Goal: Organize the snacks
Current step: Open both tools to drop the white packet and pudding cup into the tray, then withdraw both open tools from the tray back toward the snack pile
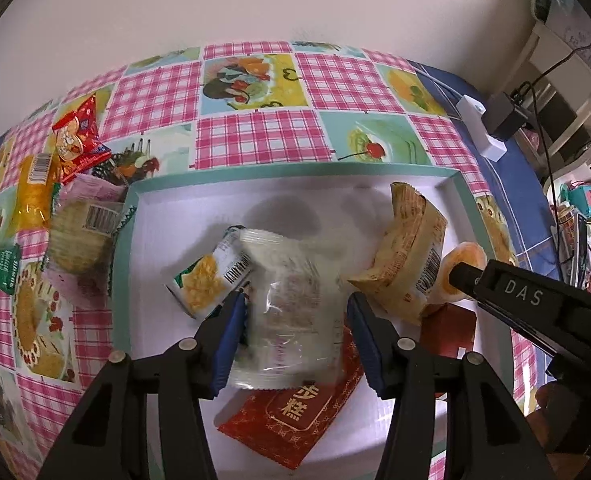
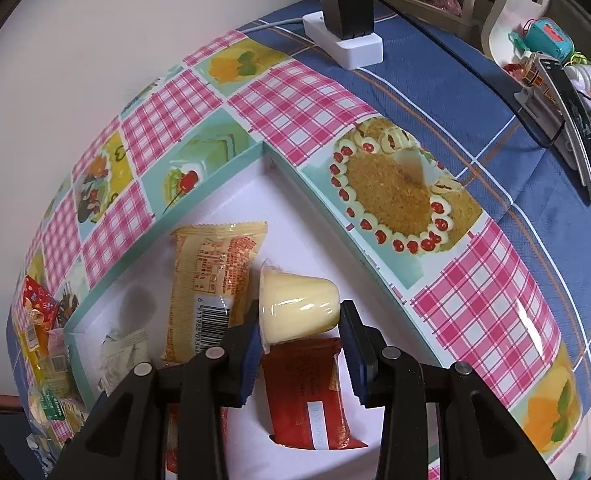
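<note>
A shallow white tray with a teal rim (image 1: 163, 184) lies on the checked tablecloth. My left gripper (image 1: 297, 308) is over the tray with its blue pads on either side of a clear white snack packet (image 1: 291, 304); the packet looks blurred, so whether the jaws press on it is unclear. Under it lie a red packet (image 1: 291, 420) and a corn-print packet (image 1: 205, 280). My right gripper (image 2: 299, 320) is shut on a pale yellow jelly cup (image 2: 295, 304) above a red packet (image 2: 311, 396), beside a tan packet (image 2: 211, 276). The tan packet (image 1: 407, 256) also shows in the left view.
Several loose snacks lie left of the tray: a red bag (image 1: 79, 136), a yellow packet (image 1: 35, 192), a round cake packet (image 1: 79, 240). A white power strip with a black charger (image 2: 347, 28) sits on the blue cloth at the far right. Toys and clutter (image 2: 567, 76) stand beyond.
</note>
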The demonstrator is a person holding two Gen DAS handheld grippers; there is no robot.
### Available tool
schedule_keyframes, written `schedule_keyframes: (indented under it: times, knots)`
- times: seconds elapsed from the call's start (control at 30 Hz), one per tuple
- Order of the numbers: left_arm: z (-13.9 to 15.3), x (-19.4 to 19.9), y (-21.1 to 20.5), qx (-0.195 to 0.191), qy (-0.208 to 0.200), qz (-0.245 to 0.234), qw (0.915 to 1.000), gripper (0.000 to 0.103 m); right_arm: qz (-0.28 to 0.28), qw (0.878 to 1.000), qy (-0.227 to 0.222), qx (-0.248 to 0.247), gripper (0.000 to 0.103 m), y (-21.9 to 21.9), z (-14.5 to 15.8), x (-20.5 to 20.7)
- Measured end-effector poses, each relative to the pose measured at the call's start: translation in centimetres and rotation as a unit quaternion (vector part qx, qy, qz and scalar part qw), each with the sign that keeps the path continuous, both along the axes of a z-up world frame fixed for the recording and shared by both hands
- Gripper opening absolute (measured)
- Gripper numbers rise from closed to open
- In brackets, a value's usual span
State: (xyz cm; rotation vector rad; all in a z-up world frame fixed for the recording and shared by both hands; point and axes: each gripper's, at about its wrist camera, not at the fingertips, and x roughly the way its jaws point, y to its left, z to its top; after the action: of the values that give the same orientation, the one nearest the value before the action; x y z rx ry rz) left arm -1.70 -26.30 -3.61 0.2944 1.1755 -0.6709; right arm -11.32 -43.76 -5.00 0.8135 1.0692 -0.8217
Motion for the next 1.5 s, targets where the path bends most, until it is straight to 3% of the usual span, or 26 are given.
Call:
schedule_keyframes:
  times: [0.37, 0.43, 0.57, 0.67, 0.77, 0.83, 0.97, 1.03, 1.13, 1.27, 1.5]
  knots:
    - [1.6, 0.8, 1.5, -0.006, -0.007, 0.032, 0.9994, 0.056, 0.004, 1.000, 0.000, 0.004, 0.040, 0.0, -0.1, 0.1]
    - [1.9, 1.0, 1.9, -0.003, -0.014, 0.044, 0.9989, 0.067, 0.003, 1.000, -0.005, 0.007, 0.041, 0.0, 0.0, 0.1]
    - [2.2, 1.7, 2.9, 0.007, -0.030, 0.074, 0.9968, 0.071, 0.010, 1.000, -0.011, 0.010, 0.044, -0.1, 0.3, 0.3]
    - [2.3, 2.2, 3.5, 0.013, -0.036, 0.088, 0.9954, 0.073, 0.020, 1.000, -0.010, 0.009, 0.050, 0.1, 0.4, 0.6]
    - [2.3, 2.4, 4.1, 0.018, -0.049, 0.101, 0.9935, 0.087, 0.030, 1.000, -0.005, 0.001, 0.055, 0.3, 0.5, 0.9]
    - [2.3, 2.5, 4.5, 0.021, -0.060, 0.106, 0.9923, 0.092, 0.035, 0.999, -0.007, -0.002, 0.067, 0.4, 0.5, 1.0]
    - [2.2, 2.9, 5.1, 0.018, -0.060, 0.112, 0.9917, 0.098, 0.046, 0.999, -0.012, -0.012, 0.078, 0.8, 0.8, 1.3]
    - [2.2, 3.0, 5.4, 0.025, -0.070, 0.117, 0.9904, 0.102, 0.052, 0.998, -0.010, -0.020, 0.091, 1.0, 0.9, 1.5]
    - [2.1, 3.2, 5.6, 0.037, -0.081, 0.123, 0.9883, 0.102, 0.059, 0.997, -0.015, -0.037, 0.101, 1.3, 1.3, 1.7]
    - [2.0, 3.7, 6.2, 0.046, -0.073, 0.137, 0.9868, 0.102, 0.066, 0.996, -0.019, -0.048, 0.103, 1.7, 1.7, 2.1]
    - [3.1, 4.2, 7.2, 0.070, -0.107, 0.169, 0.9772, 0.102, 0.079, 0.995, -0.021, -0.061, 0.103, 2.4, 2.3, 2.7]
